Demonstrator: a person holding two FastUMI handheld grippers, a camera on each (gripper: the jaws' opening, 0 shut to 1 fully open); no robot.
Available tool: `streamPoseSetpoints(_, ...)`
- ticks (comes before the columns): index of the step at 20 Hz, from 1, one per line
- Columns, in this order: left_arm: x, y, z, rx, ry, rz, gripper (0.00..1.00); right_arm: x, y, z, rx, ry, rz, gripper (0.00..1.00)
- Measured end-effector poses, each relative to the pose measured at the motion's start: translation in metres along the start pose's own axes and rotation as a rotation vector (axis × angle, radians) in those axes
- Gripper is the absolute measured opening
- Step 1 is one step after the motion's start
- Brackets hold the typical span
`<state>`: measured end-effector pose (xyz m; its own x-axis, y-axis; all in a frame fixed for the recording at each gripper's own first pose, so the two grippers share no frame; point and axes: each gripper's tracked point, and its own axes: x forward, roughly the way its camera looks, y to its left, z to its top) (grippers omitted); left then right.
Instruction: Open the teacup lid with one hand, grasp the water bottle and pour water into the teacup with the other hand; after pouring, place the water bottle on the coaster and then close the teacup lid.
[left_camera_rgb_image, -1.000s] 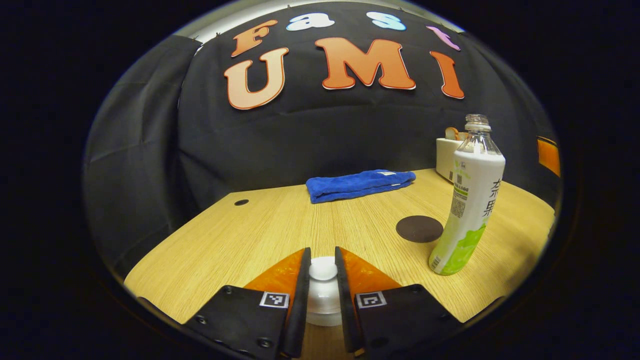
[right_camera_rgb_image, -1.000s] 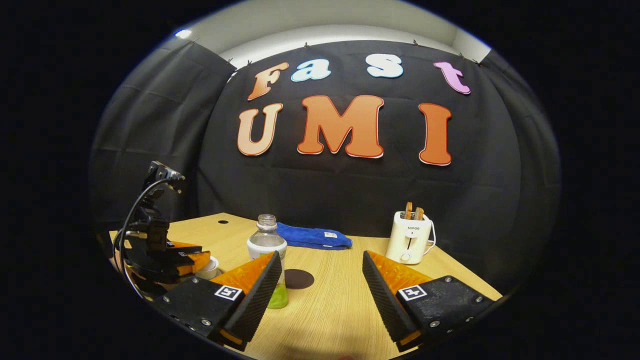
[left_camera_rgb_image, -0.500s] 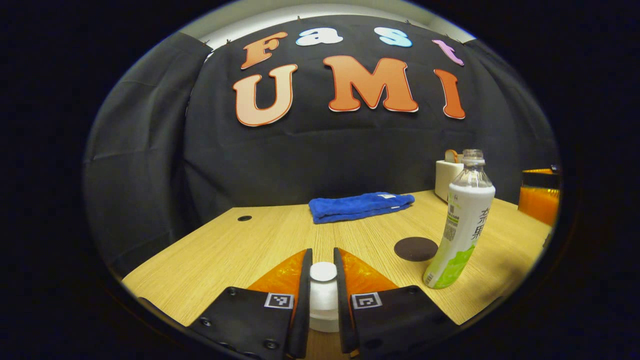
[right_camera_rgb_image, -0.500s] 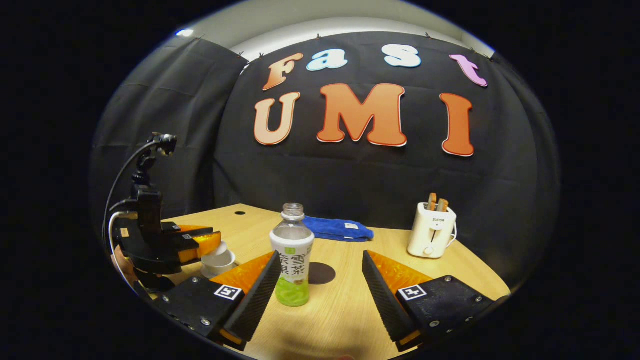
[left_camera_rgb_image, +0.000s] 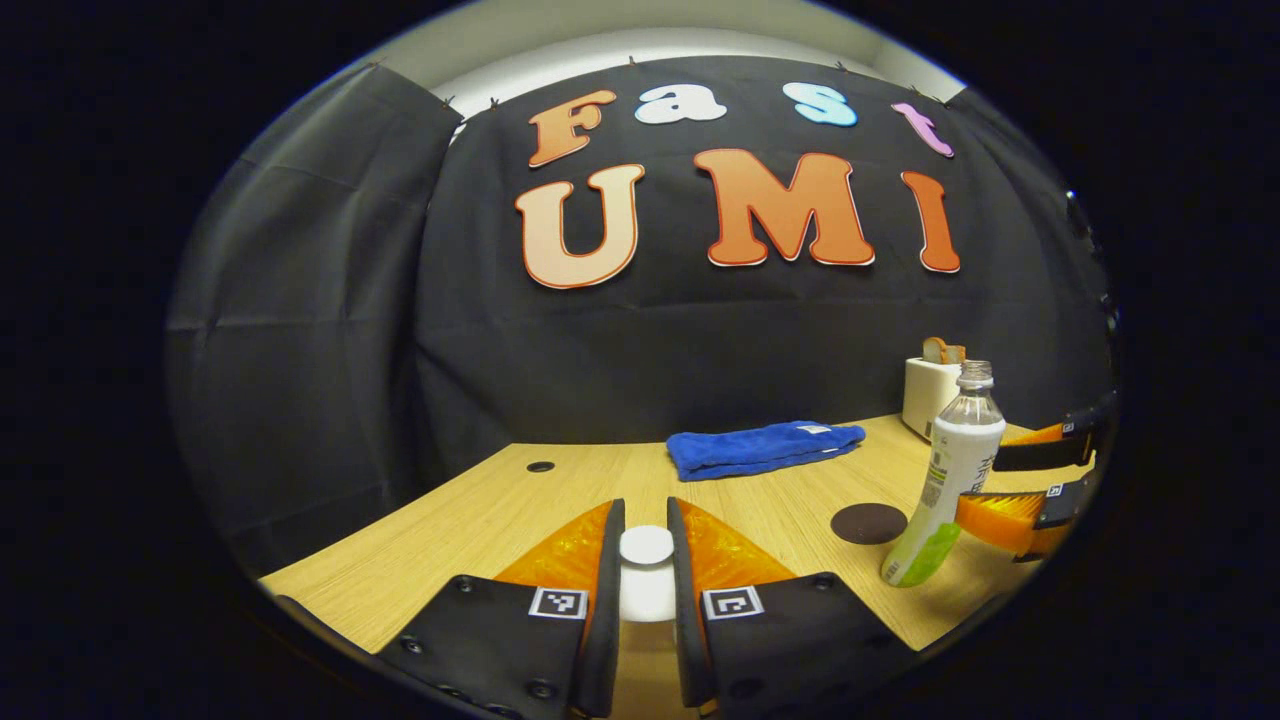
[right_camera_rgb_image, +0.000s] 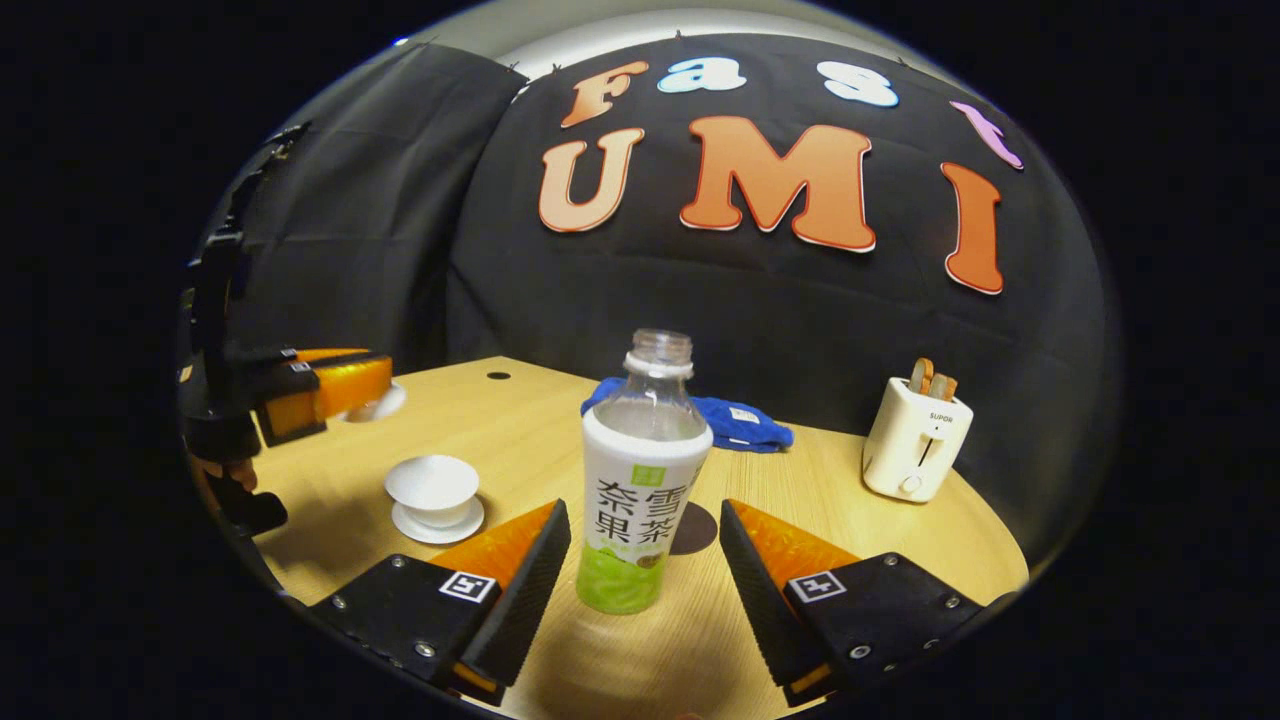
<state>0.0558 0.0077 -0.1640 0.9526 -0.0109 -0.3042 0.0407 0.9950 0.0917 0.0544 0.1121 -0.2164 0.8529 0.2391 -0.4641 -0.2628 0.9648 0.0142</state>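
Standing upright on the bench (right_camera_rgb_image: 880, 540), the water bottle (right_camera_rgb_image: 640, 490) sits between the right gripper's (right_camera_rgb_image: 645, 570) spread fingers (right_camera_rgb_image: 520, 585), its long axis vertical and its open neck well above them. Neither finger touches it: a gap shows on each side, wider on the right. Closing would, I judge, catch the lower labelled body, though the fingers may first need to go a little farther forward, since the bottle seems to stand near their tips rather than deep between them; the fisheye makes that depth hard to read.

Off to the left, the left gripper (left_camera_rgb_image: 645, 560) pinches the teacup lid (left_camera_rgb_image: 646, 548) by its knob and holds it raised above the bench. The teacup (right_camera_rgb_image: 433, 485) stands open on its saucer (right_camera_rgb_image: 437, 522), to the bottle's left and nearer the left gripper (right_camera_rgb_image: 340, 385). The dark coaster (left_camera_rgb_image: 869, 522) lies just behind the bottle, with the blue cloth (left_camera_rgb_image: 765, 447) and toaster (right_camera_rgb_image: 915, 440) beyond.
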Motion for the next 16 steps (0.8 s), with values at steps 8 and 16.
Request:
streamPoseSetpoints(8,-0.003,0.037,-0.012,-0.007,0.016,0.055,0.28,0.026,0.014,-0.011,0.081,0.065,0.035,0.69)
streamPoseSetpoints(16,-0.008,0.07,-0.022,-0.031,0.03,0.087,0.28,0.027,0.0,0.002,0.034,0.073,-0.039,0.57)
